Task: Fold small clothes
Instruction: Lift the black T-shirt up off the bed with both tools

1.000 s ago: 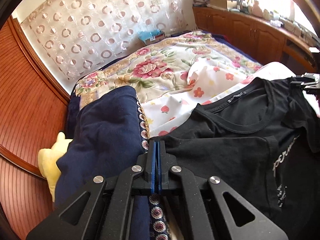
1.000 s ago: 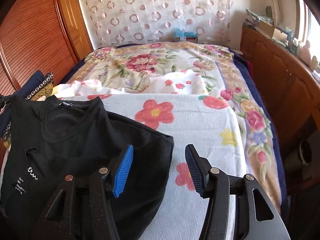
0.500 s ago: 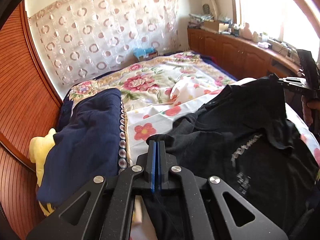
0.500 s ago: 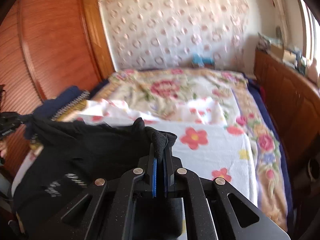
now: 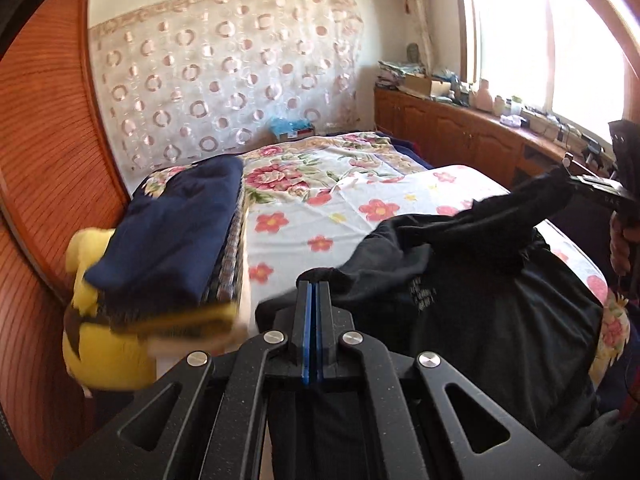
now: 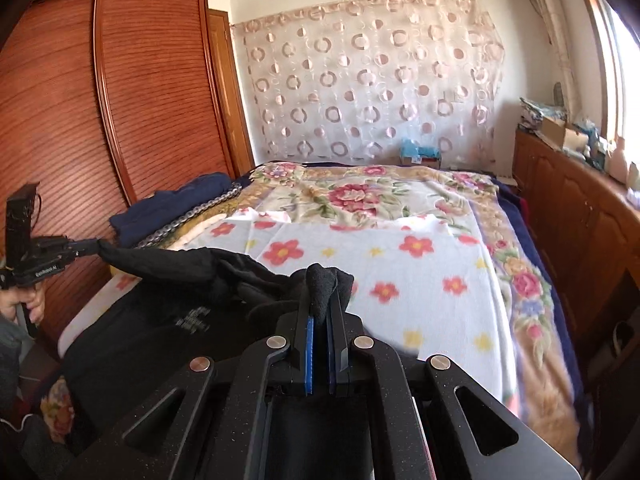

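Observation:
A black T-shirt (image 5: 472, 292) with small white print hangs between my two grippers above the near end of the bed. My left gripper (image 5: 313, 292) is shut on one top corner of it. My right gripper (image 6: 322, 300) is shut on the other corner, with cloth bunched above its blue pads. The shirt (image 6: 168, 320) sags between them and drapes down over the bed's near edge. Each gripper shows in the other's view: the right one (image 5: 576, 180) at far right, the left one (image 6: 86, 246) at far left.
The bed carries a white flowered sheet (image 6: 400, 272) over a floral blanket (image 6: 360, 196). A folded navy blanket pile (image 5: 176, 236) and a yellow plush toy (image 5: 104, 344) lie along the left side by the wooden wardrobe (image 6: 100, 100). Wooden cabinets (image 5: 460, 132) run along the right.
The right gripper closed on the shirt's corner. Both grippers then rose and drew back towards the near end of the bed, lifting the shirt off the sheet.

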Available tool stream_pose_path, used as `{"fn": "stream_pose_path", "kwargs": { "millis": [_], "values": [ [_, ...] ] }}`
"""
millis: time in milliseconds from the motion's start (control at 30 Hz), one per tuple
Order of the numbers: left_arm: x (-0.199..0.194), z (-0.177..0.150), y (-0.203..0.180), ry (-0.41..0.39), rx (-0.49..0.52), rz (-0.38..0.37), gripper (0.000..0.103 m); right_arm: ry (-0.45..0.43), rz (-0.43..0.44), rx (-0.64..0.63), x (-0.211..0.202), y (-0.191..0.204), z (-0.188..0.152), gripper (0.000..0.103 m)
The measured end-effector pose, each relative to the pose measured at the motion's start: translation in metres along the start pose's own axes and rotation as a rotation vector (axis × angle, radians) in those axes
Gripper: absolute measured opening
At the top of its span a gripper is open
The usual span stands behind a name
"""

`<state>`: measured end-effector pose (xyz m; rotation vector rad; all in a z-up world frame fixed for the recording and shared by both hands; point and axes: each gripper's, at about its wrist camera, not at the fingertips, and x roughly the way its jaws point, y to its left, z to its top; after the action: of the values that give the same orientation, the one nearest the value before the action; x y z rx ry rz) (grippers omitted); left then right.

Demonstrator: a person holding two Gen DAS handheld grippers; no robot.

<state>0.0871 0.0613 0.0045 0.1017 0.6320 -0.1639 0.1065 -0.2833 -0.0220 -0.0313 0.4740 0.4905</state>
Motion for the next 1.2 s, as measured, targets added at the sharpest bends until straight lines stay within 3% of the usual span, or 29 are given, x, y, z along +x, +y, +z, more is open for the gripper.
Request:
{"fn": "stream_pose_path", "kwargs": {
  "millis": [233, 533, 700, 767, 867, 1067, 1200],
  "values": [
    [-0.036, -0.046, 0.018, -0.031, -0.115, -0.007, 0.002, 0.017, 0.004, 0.010, -0.065, 0.013, -0.050, 0.004],
    [-0.084, -0.073, 0.029, -0.039, -0.159, 0.019, 0.002, 0.022, -0.009, -0.026, -0.132, 0.026, -0.062, 0.004],
    [-0.071, -0.085, 0.025, 0.018, -0.151, 0.055, 0.005, 0.116, -0.038, -0.034, -0.116, 0.029, -0.067, 0.005],
    [-0.065, -0.086, 0.027, 0.027, -0.156, 0.056, 0.024, 0.144, -0.066, -0.022, -0.108, 0.024, -0.067, 0.008],
    [-0.058, -0.085, 0.027, 0.028, -0.158, 0.015, 0.037, 0.152, -0.091, -0.020, -0.107, 0.024, -0.063, 0.014],
    [-0.021, -0.076, 0.030, 0.073, -0.122, 0.019, 0.038, 0.117, -0.104, -0.044, -0.109, 0.031, -0.051, 0.036],
    [0.024, -0.072, 0.037, 0.143, -0.098, 0.033, 0.038, 0.097, -0.123, -0.035, -0.091, 0.015, -0.047, 0.039]
  ]
}}
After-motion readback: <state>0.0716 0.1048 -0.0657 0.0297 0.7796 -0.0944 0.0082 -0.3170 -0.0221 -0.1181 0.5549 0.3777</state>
